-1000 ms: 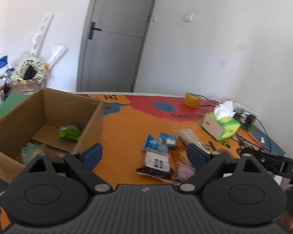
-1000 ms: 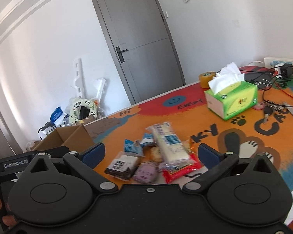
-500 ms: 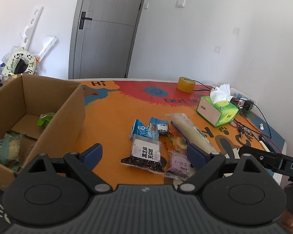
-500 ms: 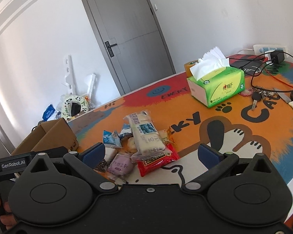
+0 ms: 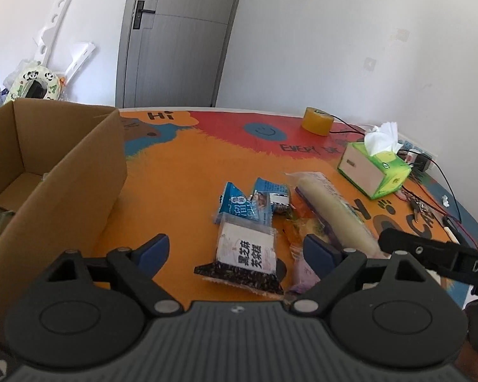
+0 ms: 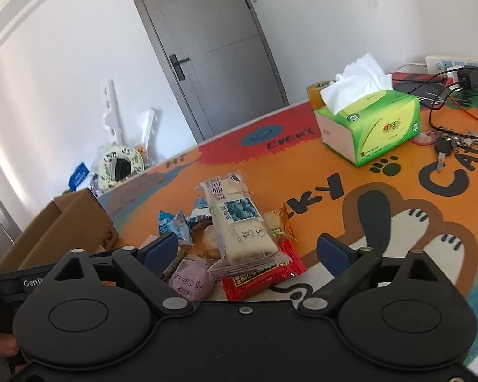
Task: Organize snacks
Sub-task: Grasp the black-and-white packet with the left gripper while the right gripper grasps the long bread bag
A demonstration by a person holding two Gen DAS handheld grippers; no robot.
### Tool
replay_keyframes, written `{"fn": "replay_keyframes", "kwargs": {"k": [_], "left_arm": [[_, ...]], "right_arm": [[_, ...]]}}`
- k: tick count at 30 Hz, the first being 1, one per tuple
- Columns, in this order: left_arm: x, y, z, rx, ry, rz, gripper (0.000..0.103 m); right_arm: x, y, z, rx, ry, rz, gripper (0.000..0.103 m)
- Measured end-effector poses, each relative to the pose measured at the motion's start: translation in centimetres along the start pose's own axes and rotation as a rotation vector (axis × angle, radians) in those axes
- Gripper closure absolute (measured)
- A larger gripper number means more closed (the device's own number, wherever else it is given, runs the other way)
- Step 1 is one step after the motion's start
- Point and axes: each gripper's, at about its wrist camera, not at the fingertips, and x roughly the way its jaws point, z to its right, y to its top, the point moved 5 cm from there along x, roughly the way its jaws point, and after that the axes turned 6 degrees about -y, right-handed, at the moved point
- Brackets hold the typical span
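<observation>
Your left gripper [image 5: 235, 253] brackets the black sesame packet [image 5: 246, 256], your right gripper [image 6: 248, 248] the long blueberry cake pack [image 6: 239, 222]; both empty, jaws wide but closing, positioned for transfer into the cardboard box [image 5: 63, 184].

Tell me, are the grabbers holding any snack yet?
No. The left gripper is open, the right gripper's jaws are closing, and neither yet pinches the snack pile in front of them.
</observation>
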Motion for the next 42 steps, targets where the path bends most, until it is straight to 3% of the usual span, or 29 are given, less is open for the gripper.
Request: {"fn": "replay_keyframes", "kwargs": {"k": [10,21,22,24,25,26,27,28,42], "left_arm": [[3.1,-0.2,0.1,0.014,0.022,-0.059,0.014],[4.4,-0.9,-0.4,0.023,0.028,-0.096,0.031],[4.4,-1.0,-0.3,0.028,0.029,-0.093,0.032],[4.3,-1.0,-0.3,0.029,0.023,-0.086,0.042],[4.2,-1.1,-0.3,0.028,0.024,-0.084,0.043],[4.2,-1.1,-0.2,0.027,0.023,-0.083,0.044],[4.1,-1.1,-0.1,0.029,0.008,-0.08,0.055],[3.9,-1.1,-0.1,0.028,0.003,-0.078,0.055],[1.1,-1.0,-0.1,0.01,-0.001,-0.028,0.057]], "right_arm": [[2.6,0.7,-0.9,-0.026,0.019,-0.012,0.012],[4.4,0.4,-1.3,-0.035,0.026,-0.042,0.025],[4.4,0.4,-1.3,-0.039,0.024,-0.041,0.03],[4.4,0.2,-1.3,-0.048,0.02,-0.047,0.048],[4.5,0.2,-1.3,-0.045,0.022,-0.051,0.057],[4.4,0.2,-1.2,-0.036,0.034,-0.053,0.06],[4.4,0.2,-1.2,-0.034,0.038,-0.052,0.063],[4.2,0.2,-1.1,-0.033,0.04,-0.049,0.065],[1.6,0.0,-1.6,-0.012,0.064,0.001,0.07]]}}
